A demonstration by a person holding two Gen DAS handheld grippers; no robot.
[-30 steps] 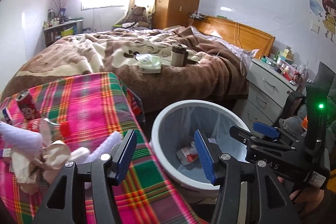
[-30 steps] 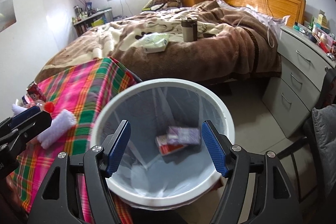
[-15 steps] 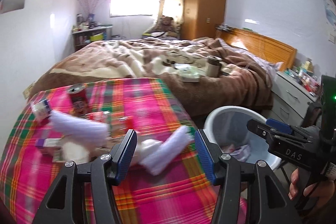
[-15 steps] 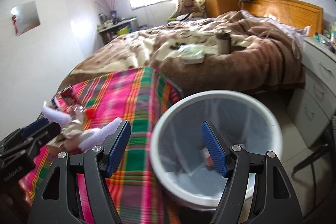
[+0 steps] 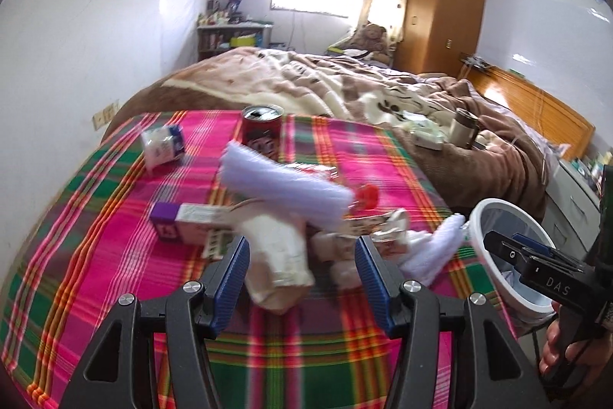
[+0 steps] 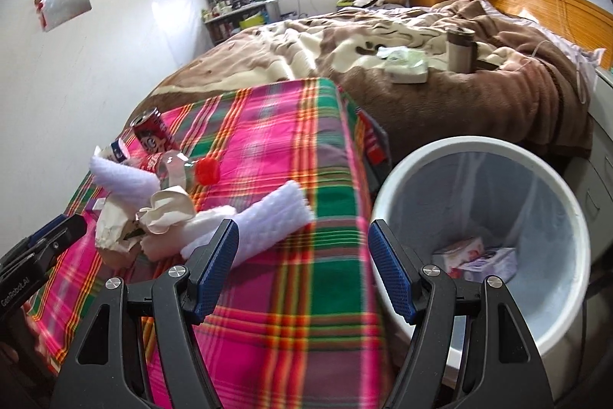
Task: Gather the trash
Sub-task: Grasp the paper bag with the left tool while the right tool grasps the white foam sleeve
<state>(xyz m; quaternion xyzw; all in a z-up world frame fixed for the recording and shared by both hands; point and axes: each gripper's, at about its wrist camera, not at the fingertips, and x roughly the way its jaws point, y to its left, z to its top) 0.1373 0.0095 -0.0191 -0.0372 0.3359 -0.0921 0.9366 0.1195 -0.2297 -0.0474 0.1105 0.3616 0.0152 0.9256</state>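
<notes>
Over the plaid table (image 5: 115, 248), the left gripper (image 5: 302, 278), swung back from the bin (image 6: 479, 156), is held spread before a crumpled wrapper (image 5: 279, 255); another pickup is likely.

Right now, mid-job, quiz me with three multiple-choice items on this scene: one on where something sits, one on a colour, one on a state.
1. Where does the white trash bin stand?
A. On the bed
B. On the floor beside the plaid-covered table
C. On the dresser

2. What colour is the soda can on the table?
A. Red
B. Green
C. Silver all over

3. How are the left gripper fingers?
A. Shut on a carton
B. Shut on nothing
C. Open, with crumpled paper trash lying ahead between them

Answers:
1 B, the right wrist view shows the bin below the table edge.
2 A, its printed side is red.
3 C, a wide gap separates the blue pads and nothing is clamped.
</notes>
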